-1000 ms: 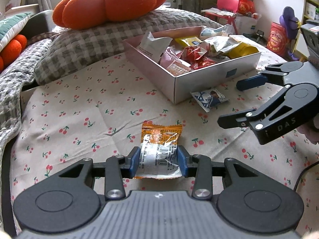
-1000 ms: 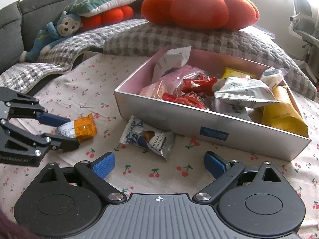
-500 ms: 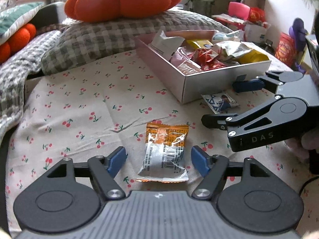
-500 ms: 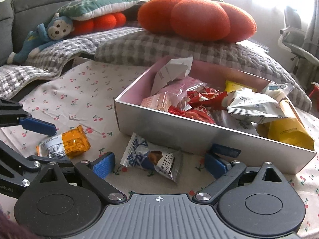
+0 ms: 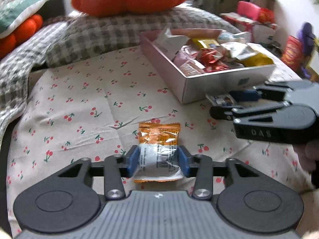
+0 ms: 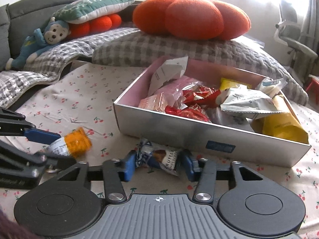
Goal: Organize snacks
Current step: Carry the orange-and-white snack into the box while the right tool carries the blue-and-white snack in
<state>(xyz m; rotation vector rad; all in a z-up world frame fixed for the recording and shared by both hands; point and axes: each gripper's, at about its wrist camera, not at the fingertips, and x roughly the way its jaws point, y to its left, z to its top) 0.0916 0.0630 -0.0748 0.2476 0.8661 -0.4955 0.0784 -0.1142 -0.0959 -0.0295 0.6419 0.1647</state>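
Observation:
An orange and white snack packet (image 5: 158,151) lies on the cherry-print cloth. My left gripper (image 5: 158,162) is shut on its white end; it also shows in the right wrist view (image 6: 69,145). A blue and white truffle chocolate packet (image 6: 159,156) lies just in front of the silver box (image 6: 179,131). My right gripper (image 6: 159,164) is shut on it, its blue pads pressing both sides. The box (image 5: 209,83) holds several snack packets. The right gripper (image 5: 235,103) shows at the right in the left wrist view.
A checked pillow (image 6: 159,47) with an orange pumpkin cushion (image 6: 189,18) lies behind the box. A blue monkey toy (image 6: 43,39) sits at far left on a grey blanket. The cherry-print cloth (image 5: 79,103) stretches left of the box.
Both grippers closed: the left, open half a second ago, shut again on the orange packet; the right moved forward and shut on the truffle packet.

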